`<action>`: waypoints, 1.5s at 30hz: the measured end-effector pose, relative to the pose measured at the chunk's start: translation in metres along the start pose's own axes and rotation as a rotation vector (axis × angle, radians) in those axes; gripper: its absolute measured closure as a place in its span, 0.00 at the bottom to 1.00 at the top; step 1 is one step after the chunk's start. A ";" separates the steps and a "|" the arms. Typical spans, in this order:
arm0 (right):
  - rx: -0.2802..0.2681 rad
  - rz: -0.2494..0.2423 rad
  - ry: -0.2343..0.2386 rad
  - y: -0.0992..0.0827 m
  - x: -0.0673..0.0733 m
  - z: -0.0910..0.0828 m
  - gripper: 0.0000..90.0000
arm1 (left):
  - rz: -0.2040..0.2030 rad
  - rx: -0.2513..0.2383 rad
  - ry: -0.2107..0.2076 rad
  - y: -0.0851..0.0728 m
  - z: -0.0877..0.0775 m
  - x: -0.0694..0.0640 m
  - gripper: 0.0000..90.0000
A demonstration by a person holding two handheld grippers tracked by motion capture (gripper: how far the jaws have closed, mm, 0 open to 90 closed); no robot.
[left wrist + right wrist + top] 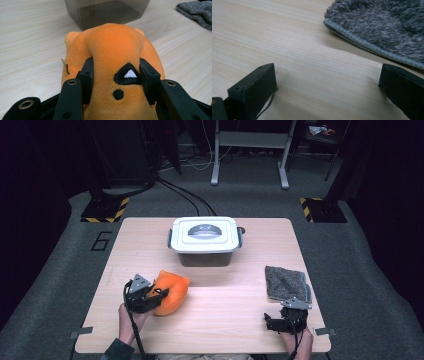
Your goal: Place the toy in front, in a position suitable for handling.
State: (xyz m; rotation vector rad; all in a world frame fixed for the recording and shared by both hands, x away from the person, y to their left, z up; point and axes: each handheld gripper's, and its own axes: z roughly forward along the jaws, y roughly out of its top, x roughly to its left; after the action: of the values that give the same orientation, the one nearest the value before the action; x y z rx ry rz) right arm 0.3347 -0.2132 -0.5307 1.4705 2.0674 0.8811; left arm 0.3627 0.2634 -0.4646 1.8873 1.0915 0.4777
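Note:
An orange plush toy (170, 292) lies on the wooden table (235, 290) at the front left. My left gripper (159, 295) is shut on it. In the left gripper view both black pads press into the toy's (112, 45) sides, by a black triangle mark with a white centre, with the left gripper (116, 67) squeezing the soft body. My right gripper (274, 321) rests near the front right edge, open. In the right gripper view its jaws stand wide apart over bare wood, and nothing lies in the right gripper (327, 80).
A grey box with a white latched lid (204, 240) stands at the table's back centre; its dark wall (107, 12) is just beyond the toy. A folded grey fuzzy cloth (285, 282) (382, 27) lies just ahead of my right gripper.

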 end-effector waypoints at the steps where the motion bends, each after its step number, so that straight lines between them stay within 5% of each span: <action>1: 0.000 0.000 0.000 0.000 0.000 0.000 0.01 | 0.003 -0.002 -0.008 0.001 0.000 -0.001 0.63; 12: -0.001 0.000 0.000 0.000 0.000 0.000 0.01 | 0.054 -0.014 -0.059 0.010 0.001 -0.010 0.62; 45: 0.000 -0.003 -0.003 0.000 0.000 0.000 0.01 | 0.099 -0.028 -0.199 0.027 0.021 -0.038 0.62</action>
State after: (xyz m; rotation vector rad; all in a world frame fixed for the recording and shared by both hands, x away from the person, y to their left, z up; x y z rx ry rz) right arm 0.3347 -0.2137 -0.5307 1.4677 2.0667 0.8775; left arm 0.3695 0.2150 -0.4500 1.9250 0.8607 0.3497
